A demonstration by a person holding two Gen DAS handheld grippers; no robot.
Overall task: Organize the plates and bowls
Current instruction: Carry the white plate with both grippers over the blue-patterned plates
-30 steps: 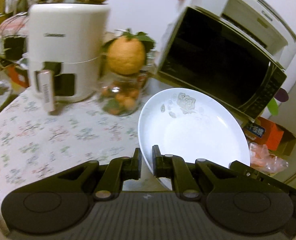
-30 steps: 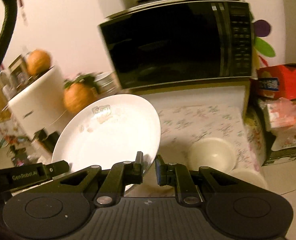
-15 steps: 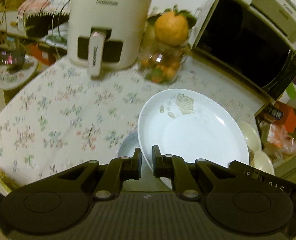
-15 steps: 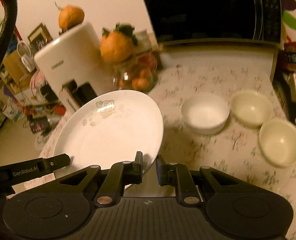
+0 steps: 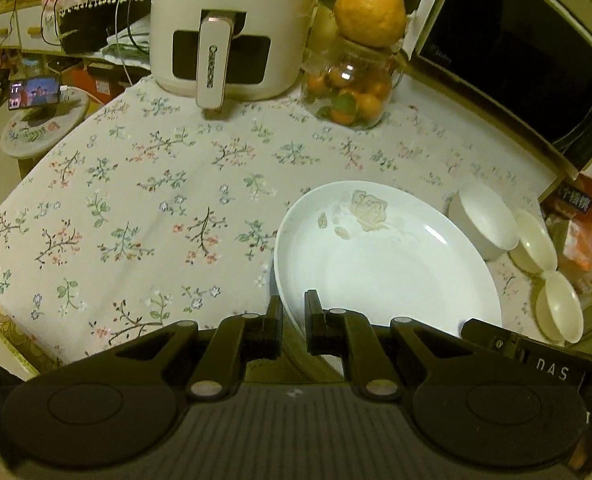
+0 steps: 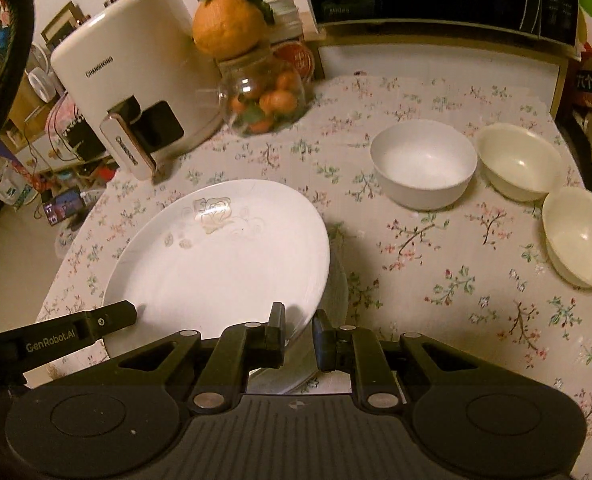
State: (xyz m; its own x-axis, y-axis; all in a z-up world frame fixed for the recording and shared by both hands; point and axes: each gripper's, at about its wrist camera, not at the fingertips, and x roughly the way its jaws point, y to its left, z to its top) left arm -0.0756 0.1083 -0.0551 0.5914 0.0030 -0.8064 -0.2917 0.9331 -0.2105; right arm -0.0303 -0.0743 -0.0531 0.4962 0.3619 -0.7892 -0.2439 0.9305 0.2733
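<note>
Now the round white glazed plate with a pale rose print (image 5: 384,256) has come down from in front of the microwave to just above the flower-printed tablecloth (image 5: 135,200), carried level between both tools. The left gripper (image 5: 293,320) is clamped on its rim at about 7 o'clock in the left view; the right gripper (image 6: 299,330) pinches the opposite rim, at about 5 o'clock of the plate in the right view. Under that right edge a second, greyish plate (image 6: 336,288) peeks out, so the carried one looks about to be stacked on it, a judgement, since contact between the two cannot be told.

With the descent, three bowls have come into sight at 2 o'clock from the plate: a white deep ceramic bowl (image 6: 424,162), then two cream shallow bowls (image 6: 520,162) and (image 6: 582,236), the cream pair touching rim to rim. They appear untouched and are probably next for nesting.

The plate is smooth, glossy and shallow-dished, likely slippery on hard finger pads. The cloth is matte, soft and slightly wrinkled. At 12 o'clock stand a white plastic air fryer (image 5: 223,28) and a clear glass jar of small oranges (image 5: 350,88).
</note>
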